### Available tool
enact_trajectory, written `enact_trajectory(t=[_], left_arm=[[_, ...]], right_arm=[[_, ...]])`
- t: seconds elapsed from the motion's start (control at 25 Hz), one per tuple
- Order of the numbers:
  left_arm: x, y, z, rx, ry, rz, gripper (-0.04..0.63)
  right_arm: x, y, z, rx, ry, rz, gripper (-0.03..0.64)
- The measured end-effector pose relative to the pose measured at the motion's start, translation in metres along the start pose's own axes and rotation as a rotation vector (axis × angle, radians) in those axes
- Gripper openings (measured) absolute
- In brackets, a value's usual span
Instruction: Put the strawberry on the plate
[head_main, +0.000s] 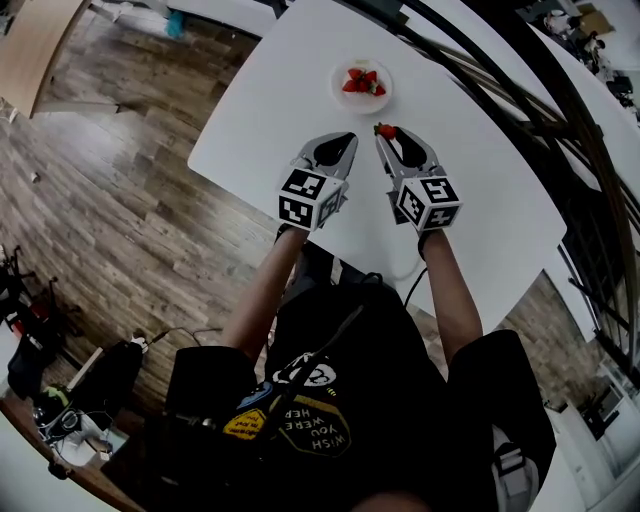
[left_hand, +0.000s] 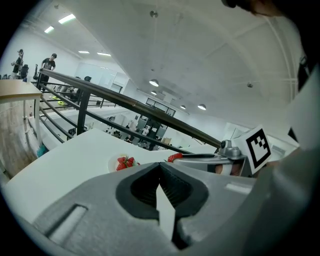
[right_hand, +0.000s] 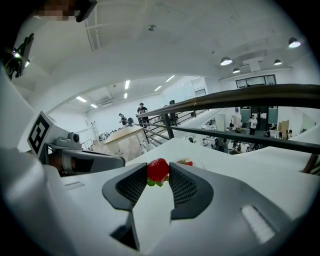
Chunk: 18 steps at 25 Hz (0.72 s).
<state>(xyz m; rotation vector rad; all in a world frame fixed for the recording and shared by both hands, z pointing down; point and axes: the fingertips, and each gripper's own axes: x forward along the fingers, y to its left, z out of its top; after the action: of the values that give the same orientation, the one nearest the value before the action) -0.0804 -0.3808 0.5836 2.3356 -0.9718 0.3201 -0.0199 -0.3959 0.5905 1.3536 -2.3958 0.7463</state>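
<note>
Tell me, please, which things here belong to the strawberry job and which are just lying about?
Job: strawberry gripped in right tool; plate, already holding other strawberries.
Lying about: left tool, shut and empty; railing.

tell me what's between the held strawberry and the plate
Nothing: only bare table separates the strawberry in the right gripper from the plate. The head view shows it best.

The strawberry (right_hand: 158, 170) is red with green leaves, the plate (head_main: 341, 97) and table (head_main: 280, 110) white, the floor (head_main: 120, 180) brown wood-grain.
</note>
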Motion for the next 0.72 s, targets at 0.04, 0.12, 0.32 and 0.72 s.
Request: enact_trajectory(t=[0.04, 0.12, 0.32, 0.72], left_arm=[[0.004, 0.002, -0.001, -0.003, 0.008, -0.005, 0.0], [0.012, 0.009, -0.003, -0.012, 0.026, -0.011, 0.0], [0.027, 0.025, -0.004, -0.019, 0.052, -0.002, 0.0], [0.053, 0.051, -0.019, -0.036, 0.095, 0.019, 0.0]], right_arm=[[0.003, -0.002, 0.001, -0.001, 0.001, 0.0, 0.14], [0.014, -0.007, 0.002, -0.004, 0.005, -0.002, 0.14], [0.036, -0.017, 0.001, -0.019, 0.021, -0.003, 0.14], [0.071, -0.036, -0.011, -0.024, 0.054, -0.004, 0.14]])
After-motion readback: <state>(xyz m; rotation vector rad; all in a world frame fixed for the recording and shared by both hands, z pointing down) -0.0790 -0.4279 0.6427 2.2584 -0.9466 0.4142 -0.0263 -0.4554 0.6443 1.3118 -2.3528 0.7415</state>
